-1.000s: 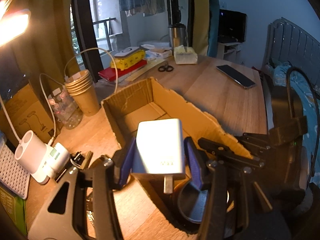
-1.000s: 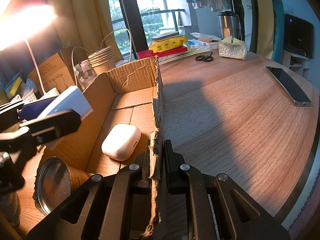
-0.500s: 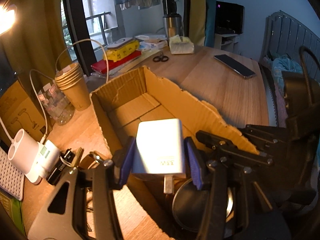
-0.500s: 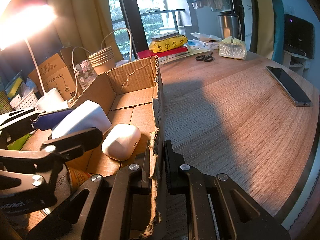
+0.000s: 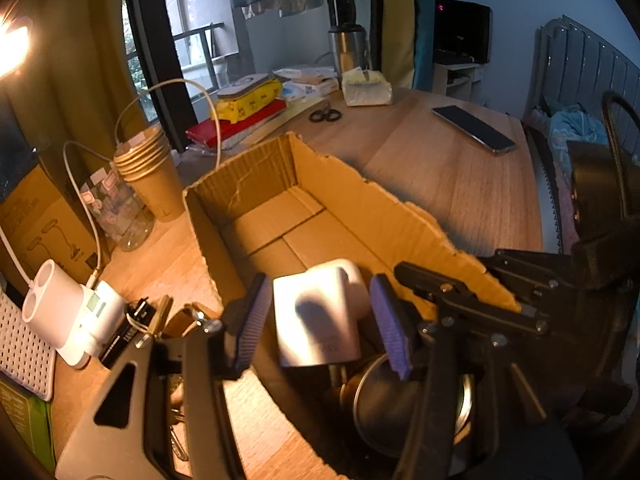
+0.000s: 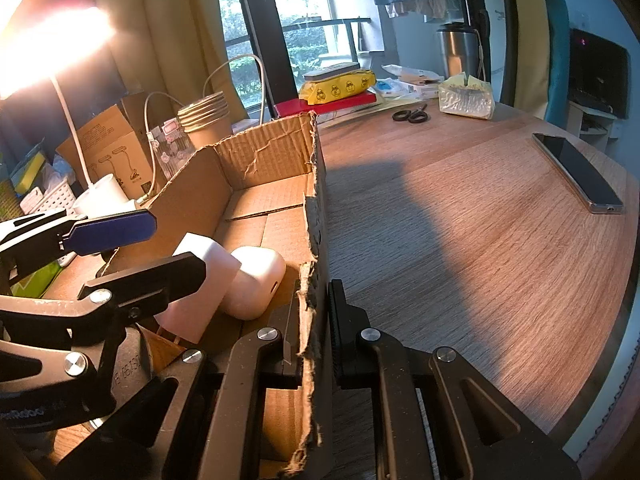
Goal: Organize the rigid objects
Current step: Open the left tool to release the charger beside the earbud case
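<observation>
My left gripper (image 5: pixel 320 320) is sitting released over the box (image 5: pixel 360 208), blue pads (image 5: pixel 252 320) spread w/ gaps either side of the charger (image 5: pixel 316 316). The charger is lying inside the box, leaning on the white earbud case (image 6: pixel 256 284), prongs pointing back toward the can (image 5: pixel 400 404) at the near end. My right gripper (image 6: pixel 312 344) is clenching the box's torn right wall, one finger inside, one outside. The box is resting on the wooden surface (image 6: pixel 480 240). Paper cups (image 5: pixel 148 164) are standing just left of the box; scissors (image 6: pixel 410 114) and a phone (image 6: pixel 576 172) are lying well apart from it.
</observation>
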`<state>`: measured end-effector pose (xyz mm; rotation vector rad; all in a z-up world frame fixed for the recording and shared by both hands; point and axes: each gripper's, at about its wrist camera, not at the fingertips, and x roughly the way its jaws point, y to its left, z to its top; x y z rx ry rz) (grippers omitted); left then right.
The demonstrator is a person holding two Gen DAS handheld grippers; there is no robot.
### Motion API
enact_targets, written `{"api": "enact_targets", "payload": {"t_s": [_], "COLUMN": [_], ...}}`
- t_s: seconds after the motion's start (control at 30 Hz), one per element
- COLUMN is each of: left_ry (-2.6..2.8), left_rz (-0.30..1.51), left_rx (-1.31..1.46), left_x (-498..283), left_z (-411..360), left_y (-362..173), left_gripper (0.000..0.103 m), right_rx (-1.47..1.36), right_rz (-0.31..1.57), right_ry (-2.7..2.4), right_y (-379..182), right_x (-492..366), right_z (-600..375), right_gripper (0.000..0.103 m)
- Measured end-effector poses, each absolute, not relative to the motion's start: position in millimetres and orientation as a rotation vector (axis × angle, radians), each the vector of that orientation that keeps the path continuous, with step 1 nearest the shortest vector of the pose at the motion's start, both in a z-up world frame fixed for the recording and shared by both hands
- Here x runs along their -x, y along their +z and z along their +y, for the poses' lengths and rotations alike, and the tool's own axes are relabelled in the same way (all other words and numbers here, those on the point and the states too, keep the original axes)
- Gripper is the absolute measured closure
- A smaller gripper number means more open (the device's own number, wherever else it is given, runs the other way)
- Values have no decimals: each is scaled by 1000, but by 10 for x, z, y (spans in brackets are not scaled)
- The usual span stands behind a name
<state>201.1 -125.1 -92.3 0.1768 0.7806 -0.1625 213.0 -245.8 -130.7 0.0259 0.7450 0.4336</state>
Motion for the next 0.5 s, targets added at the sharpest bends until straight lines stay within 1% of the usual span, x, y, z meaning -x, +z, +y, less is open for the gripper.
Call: {"api": "enact_targets", "payload": {"t_s": [0.17,0.23,0.3,0.5], "left_ry": [-152,-148,-143,-120], "left_rz": [778,773,763,741], "left_rx": [-169,-166,-161,-150], "left_x": [-1968,-1934,-1895,-1774], "left_z": [-1209,-1187,-1154,-1045], "left_y": [-889,-864,-828,-729], "left_gripper": [47,42,40,39], "right_rx": [-25,-25,-25,-25], "right_rz": [744,744,745,745], "right_ry": [433,433,433,433], "right_y": [-1306,-1306,-1311,-1307], "right_x": [-2129,-2130,-2129,-2130], "right_z": [-2458,-2457,-2452,-2457], "right_gripper": [92,92,92,92]}}
